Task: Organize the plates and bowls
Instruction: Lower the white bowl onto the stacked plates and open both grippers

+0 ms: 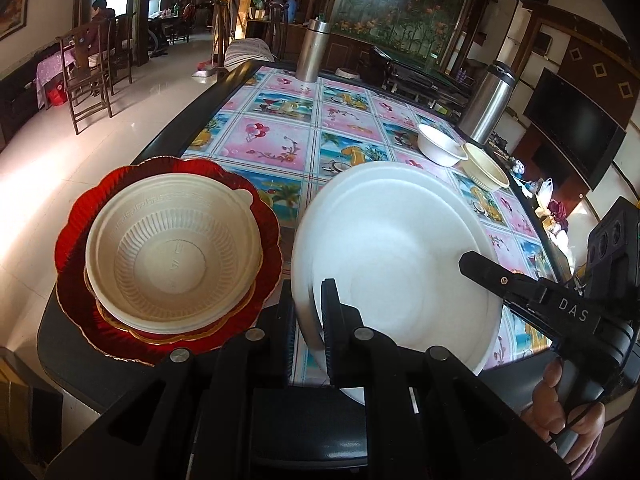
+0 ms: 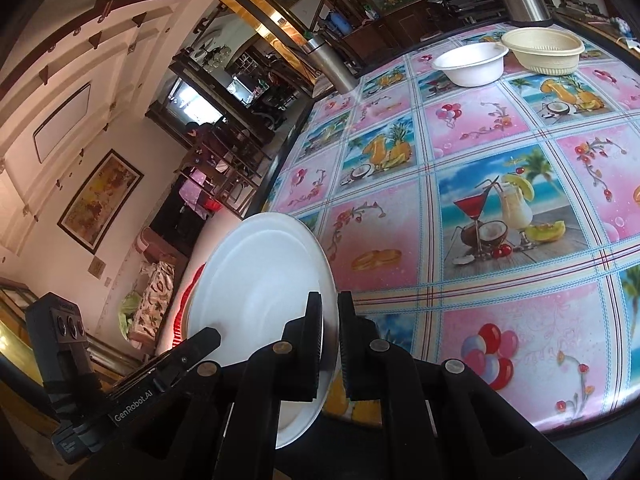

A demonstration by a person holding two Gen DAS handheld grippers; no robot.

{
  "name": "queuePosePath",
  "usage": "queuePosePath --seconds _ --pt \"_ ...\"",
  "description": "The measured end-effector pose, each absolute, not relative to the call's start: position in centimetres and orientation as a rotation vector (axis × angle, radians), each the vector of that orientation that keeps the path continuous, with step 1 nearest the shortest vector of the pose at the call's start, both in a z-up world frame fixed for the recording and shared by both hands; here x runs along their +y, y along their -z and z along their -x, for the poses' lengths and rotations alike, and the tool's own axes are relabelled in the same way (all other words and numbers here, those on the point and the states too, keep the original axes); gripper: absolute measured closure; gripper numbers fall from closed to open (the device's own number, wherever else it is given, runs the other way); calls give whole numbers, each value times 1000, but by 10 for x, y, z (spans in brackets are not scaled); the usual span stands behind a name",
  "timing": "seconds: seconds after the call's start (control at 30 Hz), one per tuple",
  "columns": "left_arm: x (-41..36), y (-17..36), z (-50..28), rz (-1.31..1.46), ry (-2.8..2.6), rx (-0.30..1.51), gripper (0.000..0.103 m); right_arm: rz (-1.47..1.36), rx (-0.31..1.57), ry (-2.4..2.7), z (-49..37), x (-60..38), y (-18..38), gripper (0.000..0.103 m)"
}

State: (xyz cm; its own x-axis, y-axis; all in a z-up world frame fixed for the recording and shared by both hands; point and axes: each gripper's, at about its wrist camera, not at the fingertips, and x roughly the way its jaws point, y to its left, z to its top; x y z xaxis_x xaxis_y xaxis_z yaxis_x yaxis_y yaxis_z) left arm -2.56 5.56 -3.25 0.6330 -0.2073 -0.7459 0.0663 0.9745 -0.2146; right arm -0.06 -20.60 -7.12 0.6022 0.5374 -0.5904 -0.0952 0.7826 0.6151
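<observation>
A large white plate (image 1: 384,248) is held tilted above the surface (image 1: 280,136), which is covered by a cloth printed with squares of fruit, cocktails and balloons. The plate is gripped on two sides at once. In the left wrist view, the left gripper (image 1: 310,312) is seen clenched on the plate's near rim, the edge pinched between its two black fingers (image 1: 332,320). The right gripper (image 1: 516,284) reaches in from the right of that view, its tip lying over the plate's right rim, with part of a hand (image 1: 568,404) seen below it. In the right wrist view, the right gripper (image 2: 330,320) is likewise seen clenched on the plate's (image 2: 256,280) edge, the rim squeezed between its fingers (image 2: 314,320), while the left gripper (image 2: 192,344) comes in from the lower left. To the left of the plate, at the near left corner of the surface, a cream ribbed bowl (image 1: 172,252) is nested in a stack of red scalloped plates (image 1: 80,216) with gold edges. At the far right side of the surface, a small white bowl (image 1: 440,144) and a cream bowl (image 1: 486,168) stand just beside each other, close to a steel flask (image 1: 488,104). A second steel flask (image 1: 314,50) stands at the far edge. In the room beyond, a seated person (image 1: 100,24) is seen on a wooden chair.
</observation>
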Motion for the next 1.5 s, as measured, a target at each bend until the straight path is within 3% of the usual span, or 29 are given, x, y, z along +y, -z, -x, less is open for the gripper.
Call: queuePosePath --seconds 0.57,0.93,1.5 --pt "171 8 7 269 -91 812 93 -500 835 -577 -50 -78 36 95" --pt "178 45 -9 320 -91 924 93 -480 921 -573 -65 -50 67 95" --pt "191 60 -12 343 -110 972 93 -459 976 -538 -79 -38 92 95"
